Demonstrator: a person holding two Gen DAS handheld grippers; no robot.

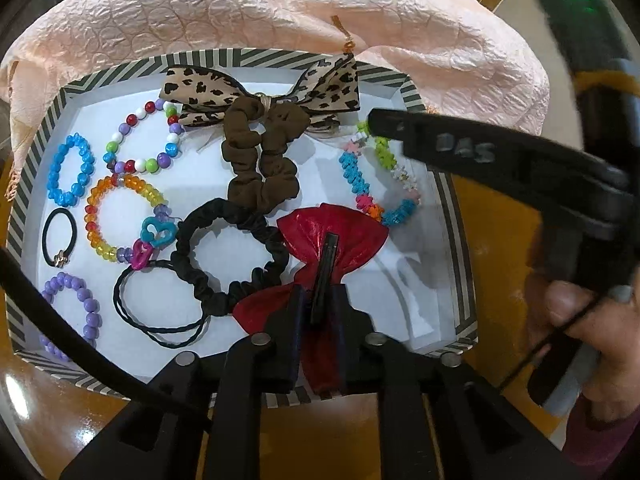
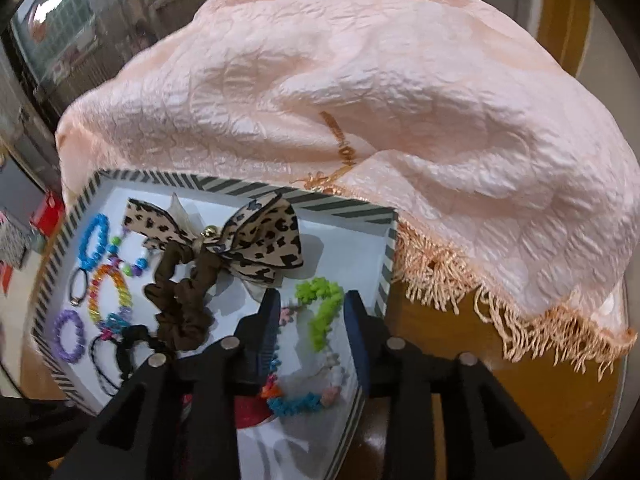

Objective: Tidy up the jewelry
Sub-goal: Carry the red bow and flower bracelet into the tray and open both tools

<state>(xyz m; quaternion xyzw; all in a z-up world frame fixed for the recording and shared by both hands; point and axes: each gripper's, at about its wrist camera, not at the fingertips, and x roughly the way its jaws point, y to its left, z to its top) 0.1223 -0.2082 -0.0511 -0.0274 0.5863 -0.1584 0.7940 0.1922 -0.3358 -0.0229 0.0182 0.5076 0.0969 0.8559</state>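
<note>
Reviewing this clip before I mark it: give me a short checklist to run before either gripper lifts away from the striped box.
1. Red bow lies inside the striped box: ok.
2. Left gripper has let go of the bow's black clip: cannot tell; clip sits between the fingers.
3. Flower bead bracelet rests on the box floor: ok.
4. Right gripper clear of that bracelet: ok; jaws stand apart around it.
5. Pink scarf stays off the box contents: ok.

Bracelets (image 1: 70, 170) at the tray's (image 1: 456, 216) left, scrunchies (image 1: 260, 160) mid-tray, cloth (image 1: 280, 12) behind the tray
</note>
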